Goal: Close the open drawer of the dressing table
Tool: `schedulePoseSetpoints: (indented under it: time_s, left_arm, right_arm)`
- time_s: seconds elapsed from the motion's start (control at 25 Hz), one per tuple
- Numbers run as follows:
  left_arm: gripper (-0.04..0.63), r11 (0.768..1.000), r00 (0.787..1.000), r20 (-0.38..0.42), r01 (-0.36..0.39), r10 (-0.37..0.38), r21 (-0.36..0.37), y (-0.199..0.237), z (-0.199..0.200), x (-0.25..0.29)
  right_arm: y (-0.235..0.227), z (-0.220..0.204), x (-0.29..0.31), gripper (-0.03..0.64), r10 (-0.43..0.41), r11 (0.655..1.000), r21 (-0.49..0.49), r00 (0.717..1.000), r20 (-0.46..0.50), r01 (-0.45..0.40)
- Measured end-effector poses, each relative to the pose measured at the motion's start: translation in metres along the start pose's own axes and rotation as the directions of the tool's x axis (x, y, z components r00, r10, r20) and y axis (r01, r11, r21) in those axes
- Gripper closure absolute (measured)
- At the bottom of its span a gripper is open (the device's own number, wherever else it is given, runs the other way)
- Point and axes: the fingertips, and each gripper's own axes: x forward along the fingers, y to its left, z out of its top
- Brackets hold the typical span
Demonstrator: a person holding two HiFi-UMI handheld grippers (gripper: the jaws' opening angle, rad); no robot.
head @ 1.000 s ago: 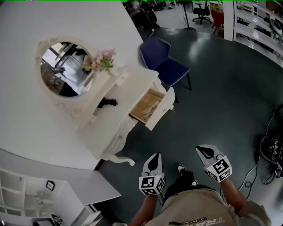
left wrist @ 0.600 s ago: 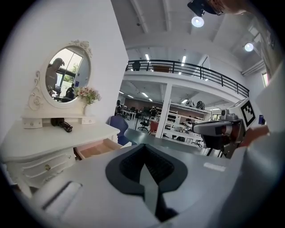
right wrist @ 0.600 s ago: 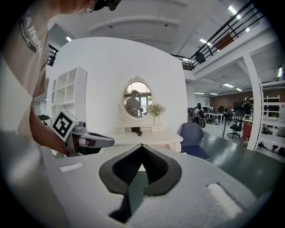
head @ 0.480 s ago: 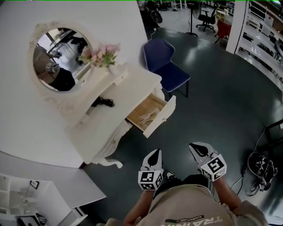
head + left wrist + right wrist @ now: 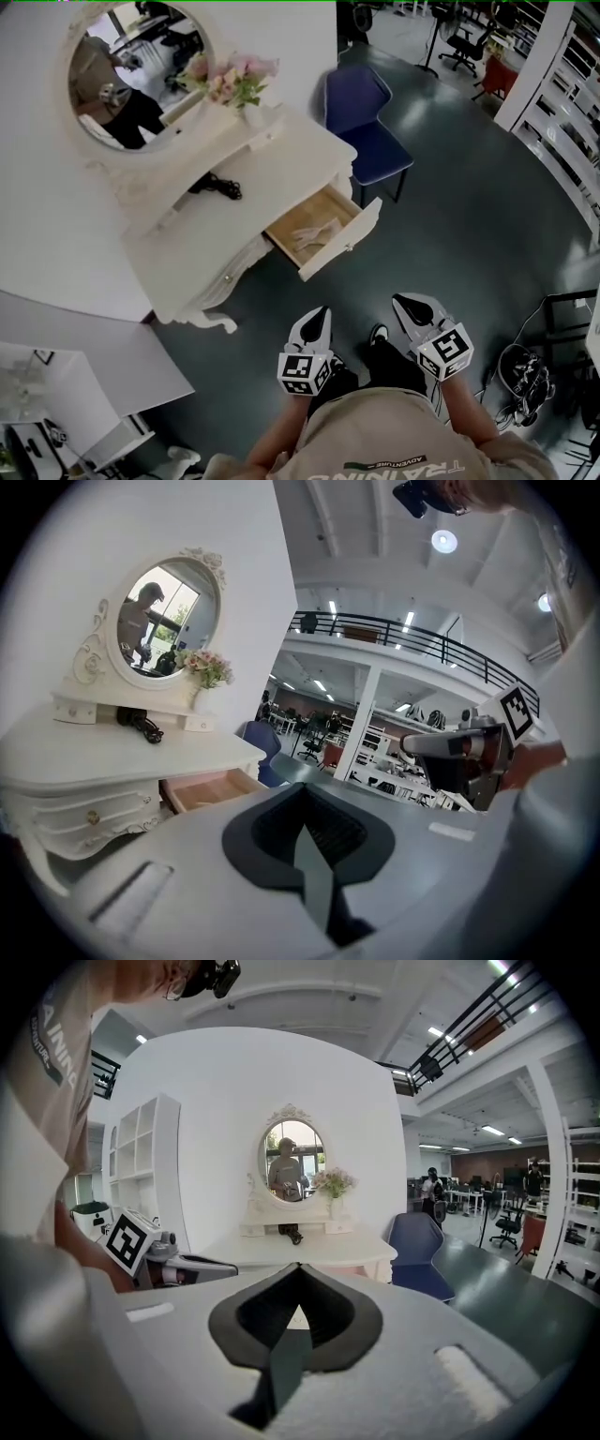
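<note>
— How do we hold the tools?

— Low, at the lower middle of the head view. Our left gripper (image 5: 319,320) has its jaws pressed together on nothing, and our right gripper (image 5: 406,306) the same. We judge that closed tips suit a push better than a grasp.

— Where is the drawer?

— The open wood-lined drawer with a white front (image 5: 323,230) juts from the white curved-leg dressing table (image 5: 267,173) at centre frame, well apart from both grippers.

— What escapes us?

— We cannot name the pale things lying in the drawer. The right gripper view's own jaws hide nearly all of it.
</note>
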Motion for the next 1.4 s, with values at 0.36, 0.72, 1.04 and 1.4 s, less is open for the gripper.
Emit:
schedulePoseSetpoints:
  time_s: [0.36, 0.72, 1.04, 1.4]
  left_arm:
    - [0.577, 0.996, 0.996, 0.021, -0.089, 0.088, 0.026, 0.020, 0.016, 0.034]
    - [0.577, 0.968, 0.970, 0.020, -0.244, 0.243, 0.057, 0.045, 0.058, 0.080]
    - [0.577, 0.939, 0.943, 0.051, -0.333, 0.330, 0.082, 0.045, 0.093, 0.130]
    - [0.577, 0.897, 0.898, 0.045, -0.439, 0.438, 0.041, 0.053, 0.096, 0.154]
  right_arm:
    - [-0.038, -0.023, 0.026, 0.614, 0.079, 0.995, 0.055, 0.997, -0.023, -0.078]
    - [-0.105, -0.002, 0.084, 0.614, 0.202, 0.979, 0.012, 0.979, 0.038, -0.202]
    - [-0.163, 0.016, 0.135, 0.614, 0.295, 0.955, -0.045, 0.954, 0.048, -0.293]
    - [-0.188, 0.016, 0.165, 0.614, 0.400, 0.915, -0.068, 0.917, 0.010, -0.398]
